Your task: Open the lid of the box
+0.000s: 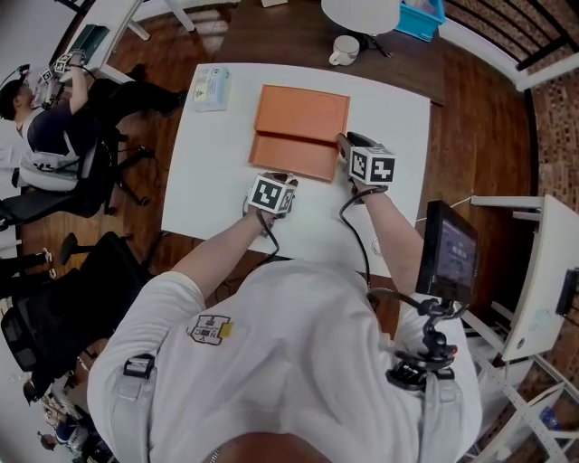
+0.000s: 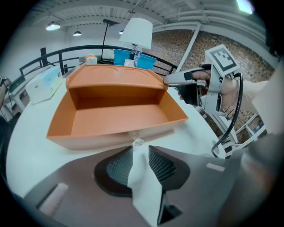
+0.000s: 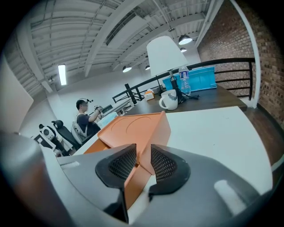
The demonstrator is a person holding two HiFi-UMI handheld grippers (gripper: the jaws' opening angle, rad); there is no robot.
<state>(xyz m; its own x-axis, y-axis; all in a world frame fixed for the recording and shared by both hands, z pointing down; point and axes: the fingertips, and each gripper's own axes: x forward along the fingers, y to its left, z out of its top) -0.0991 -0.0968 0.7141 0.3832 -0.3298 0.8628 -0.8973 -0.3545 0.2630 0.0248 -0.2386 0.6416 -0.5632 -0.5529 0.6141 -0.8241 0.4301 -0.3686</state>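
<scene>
An orange box (image 1: 301,113) lies on the white table (image 1: 398,136). Its lid (image 2: 113,77), embossed with circles, sits toward the back, and the open tray (image 2: 117,119) sticks out toward me. A small clear knob (image 2: 137,142) is on the tray's front wall. My left gripper (image 2: 140,150) points at that knob, which sits just at the fingertips; white table shows through the narrow gap between the pads. In the head view the left gripper (image 1: 279,179) is at the tray's near edge. My right gripper (image 3: 143,153) is shut on the lid's right corner (image 3: 153,133), at the box's right side (image 1: 346,143).
A tissue pack (image 1: 210,88) lies at the table's far left corner. A white mug (image 1: 344,50), a lamp and a blue bin (image 1: 422,14) stand on the dark table behind. A person (image 1: 45,118) sits at the left. A monitor (image 1: 450,253) stands at my right.
</scene>
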